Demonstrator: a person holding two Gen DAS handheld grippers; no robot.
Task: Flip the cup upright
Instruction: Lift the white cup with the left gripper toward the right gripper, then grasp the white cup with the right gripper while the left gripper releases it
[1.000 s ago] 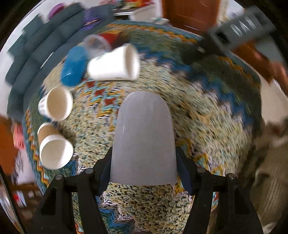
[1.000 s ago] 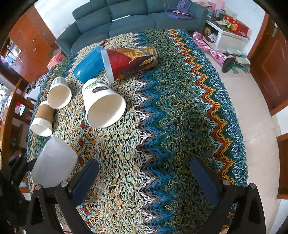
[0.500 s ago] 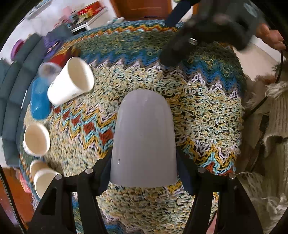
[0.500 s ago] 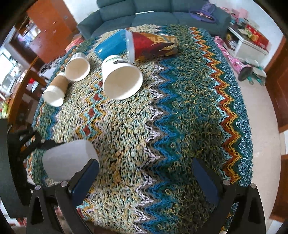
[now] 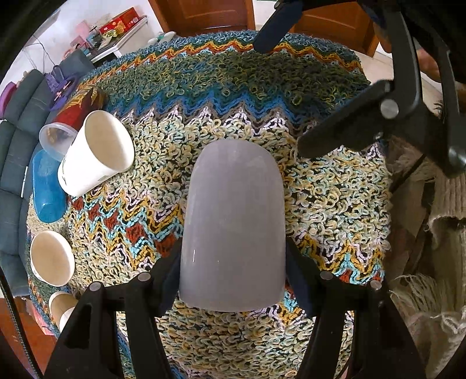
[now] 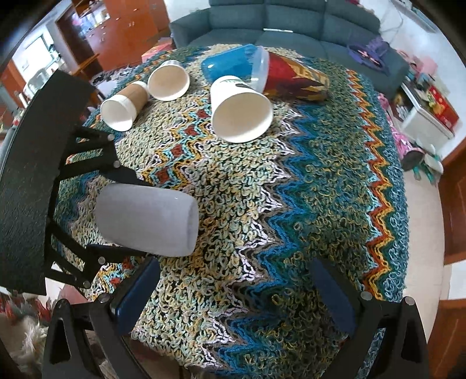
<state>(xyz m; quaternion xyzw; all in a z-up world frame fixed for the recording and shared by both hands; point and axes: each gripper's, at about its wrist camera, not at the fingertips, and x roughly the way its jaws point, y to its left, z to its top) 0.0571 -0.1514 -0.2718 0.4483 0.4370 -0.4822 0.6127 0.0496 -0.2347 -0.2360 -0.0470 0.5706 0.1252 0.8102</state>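
My left gripper [image 5: 233,280] is shut on a plain grey cup [image 5: 233,221], its closed base pointing away from the camera. The right wrist view shows the same grey cup [image 6: 145,217] held on its side above the woven cloth [image 6: 262,204], base towards table centre. My right gripper [image 6: 233,294] is open and empty, over the near part of the cloth to the right of the cup. It also shows at the top right of the left wrist view [image 5: 358,87].
A large white paper cup [image 6: 238,113] lies on its side. Behind it lie a blue container [image 6: 230,65] and a red printed tube [image 6: 294,80]. Two smaller paper cups [image 6: 169,80] [image 6: 123,106] lie at the left. A sofa [image 6: 291,17] stands beyond.
My left gripper has swung the grey cup round towards table centre, nearer my right gripper. The right gripper has stayed open and come closer.
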